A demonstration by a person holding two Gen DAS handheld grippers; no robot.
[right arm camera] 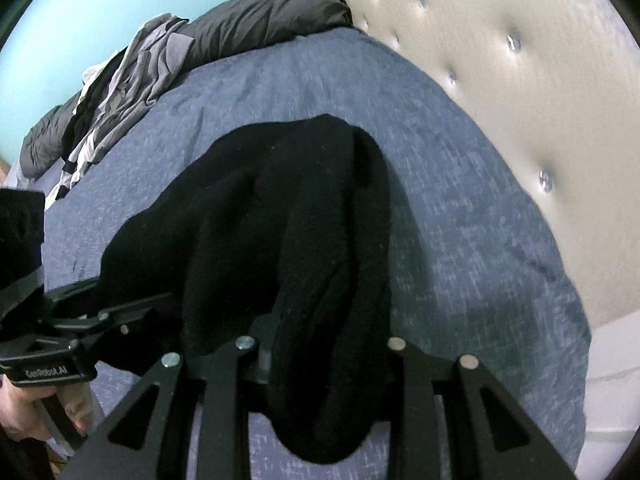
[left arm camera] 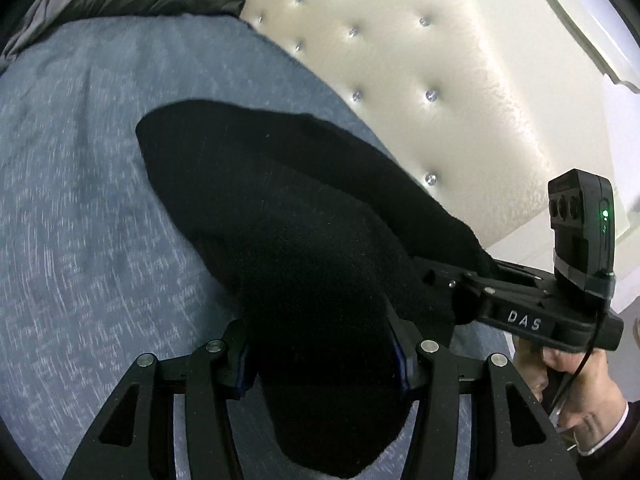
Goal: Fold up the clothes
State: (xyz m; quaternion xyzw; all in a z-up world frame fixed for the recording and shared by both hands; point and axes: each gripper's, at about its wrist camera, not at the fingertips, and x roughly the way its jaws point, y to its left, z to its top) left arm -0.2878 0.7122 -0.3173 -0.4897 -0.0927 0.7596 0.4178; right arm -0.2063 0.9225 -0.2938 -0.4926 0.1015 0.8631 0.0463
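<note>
Two hand-held grippers are on one black garment (left arm camera: 304, 216), and you've got it bunched between both sets of jaws. Your left hand-held gripper (left arm camera: 320, 344) is clamped on a thick wad of the dark fleece, jaws about half spread around the bulk, with a tongue of cloth hanging down behind the fingers. Your right hand-held gripper (right arm camera: 324, 356) is pinched on a narrower fold of the same garment, jaws closer together, cloth spilling out below them too.

No box or basket is visible; the garment lies on the bed (right arm camera: 460, 208), on the blue-grey cover, close to the tufted cream headboard (left arm camera: 420, 80). In the right wrist view its long axis runs away from your gripper up the bed, ending in a rounded hump at the far end. In the left wrist view it stretches from the jaws out to a blunt tip pointing up-left.

Both grippers tilt downward toward the mattress. Your right hand (left arm camera: 576, 392) wraps the handle at the lower right of the left view, a dark sleeve at the wrist. Your left hand (right arm camera: 36, 404) grips its handle at the lower left of the right view. A heap of grey clothes (right arm camera: 132, 92) sits well apart at the far edge, beside a dark pillow (right arm camera: 264, 16).
</note>
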